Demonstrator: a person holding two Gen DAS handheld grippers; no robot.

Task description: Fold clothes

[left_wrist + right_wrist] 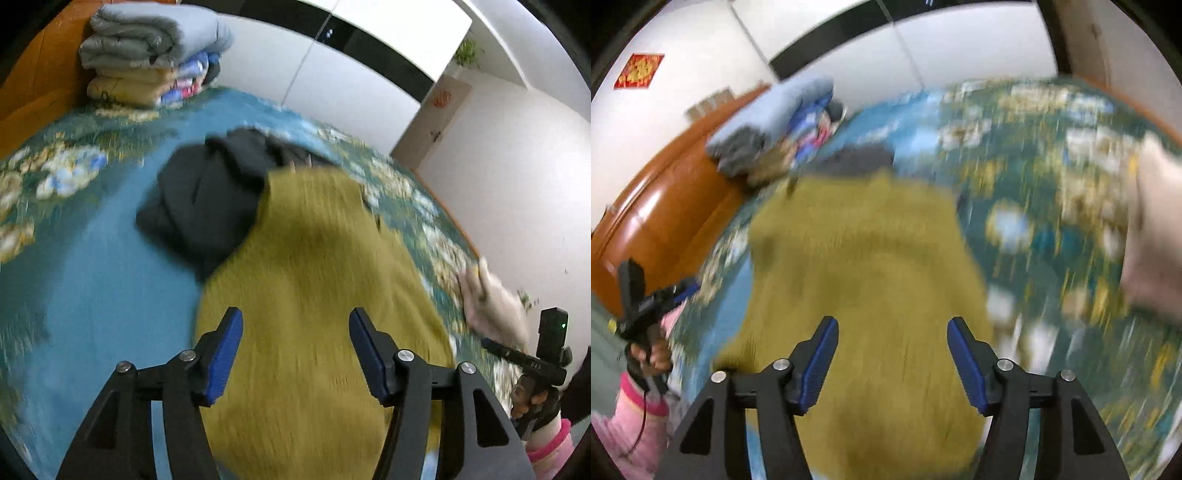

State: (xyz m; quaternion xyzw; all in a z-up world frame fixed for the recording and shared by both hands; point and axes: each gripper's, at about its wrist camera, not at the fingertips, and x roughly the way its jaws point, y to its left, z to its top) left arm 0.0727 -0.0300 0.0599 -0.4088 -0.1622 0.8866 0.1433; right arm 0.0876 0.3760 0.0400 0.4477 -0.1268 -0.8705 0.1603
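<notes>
Mustard-yellow garment [317, 258], dark grey clothes [207, 199], blue floral bedspread [92, 258]

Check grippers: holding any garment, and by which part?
Nothing held. Left gripper and right gripper are both open above the mustard sweater, fingers clear of it.

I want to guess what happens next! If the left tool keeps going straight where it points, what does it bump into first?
Most likely the yellow-green sweater spread on the bed. The left tool is open and empty, angled down at it. Blur makes depth uncertain.

text: none legible | red wall sign [639, 71]: gold character, too blurred
</notes>
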